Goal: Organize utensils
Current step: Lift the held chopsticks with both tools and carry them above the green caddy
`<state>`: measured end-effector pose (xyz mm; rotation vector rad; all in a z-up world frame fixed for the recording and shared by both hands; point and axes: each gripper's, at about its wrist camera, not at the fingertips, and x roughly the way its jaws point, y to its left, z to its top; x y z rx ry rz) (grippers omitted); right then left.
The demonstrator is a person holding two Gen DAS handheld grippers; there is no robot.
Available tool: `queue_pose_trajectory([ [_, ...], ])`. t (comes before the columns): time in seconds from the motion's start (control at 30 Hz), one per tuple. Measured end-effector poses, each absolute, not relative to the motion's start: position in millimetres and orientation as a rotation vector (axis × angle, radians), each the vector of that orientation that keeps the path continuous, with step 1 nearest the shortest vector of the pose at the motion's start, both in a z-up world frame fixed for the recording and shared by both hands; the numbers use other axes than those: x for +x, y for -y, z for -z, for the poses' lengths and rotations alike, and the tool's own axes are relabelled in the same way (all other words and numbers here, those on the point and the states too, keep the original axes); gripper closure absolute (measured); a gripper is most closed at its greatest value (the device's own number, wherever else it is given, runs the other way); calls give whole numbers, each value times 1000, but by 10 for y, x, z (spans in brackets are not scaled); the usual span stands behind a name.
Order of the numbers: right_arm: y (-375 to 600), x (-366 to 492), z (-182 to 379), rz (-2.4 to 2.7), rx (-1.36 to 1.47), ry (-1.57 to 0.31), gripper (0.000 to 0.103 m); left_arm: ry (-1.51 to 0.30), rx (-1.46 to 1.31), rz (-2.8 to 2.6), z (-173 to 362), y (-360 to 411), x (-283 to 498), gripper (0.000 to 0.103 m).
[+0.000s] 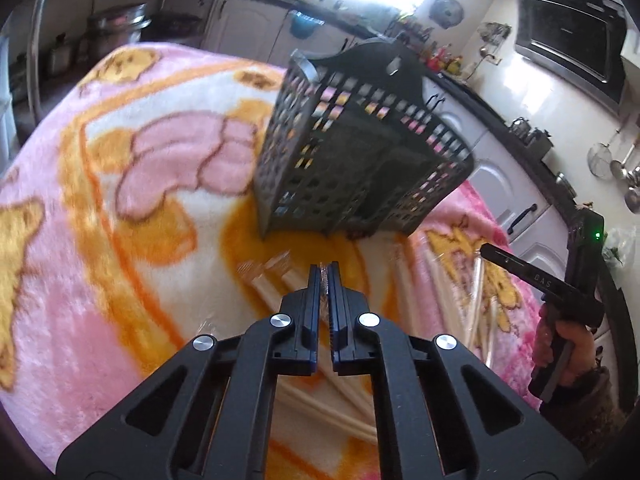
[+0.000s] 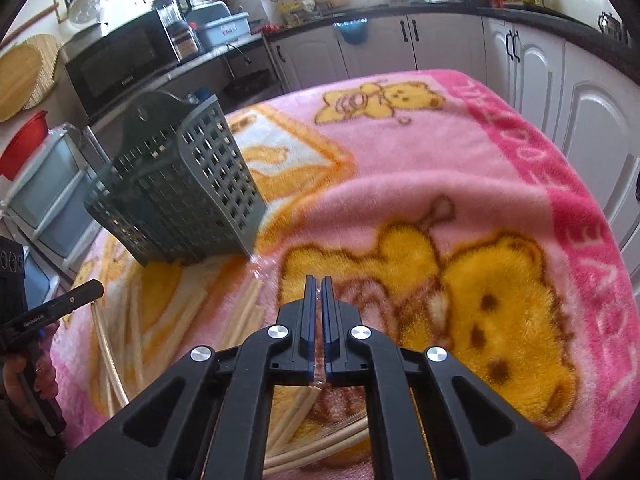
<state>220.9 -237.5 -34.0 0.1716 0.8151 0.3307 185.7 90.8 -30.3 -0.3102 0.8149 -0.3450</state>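
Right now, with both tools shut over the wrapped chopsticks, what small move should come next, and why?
Probably ease the two tools apart to tear the clear wrap. The left tool and right tool each seem pinched shut on that film, the chopsticks lie bundled on the blanket, and the grey basket stands just behind them.

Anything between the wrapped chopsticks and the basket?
Nothing visible. The chopsticks lie on the blanket right in front of the grey basket, with only bare blanket between. Clear plastic wrap still covers them, though.
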Motion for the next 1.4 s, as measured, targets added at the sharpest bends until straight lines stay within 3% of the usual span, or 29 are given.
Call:
queue_pose_trajectory([
  [0.53, 2312, 1902, -493, -363, 86, -609, 101, -644, -227, 489, -536, -406, 1778, 102],
  [1.4, 2094, 1618, -1329, -431, -21, -429, 101, -473, -88, 564, -1484, 53, 1773, 103],
])
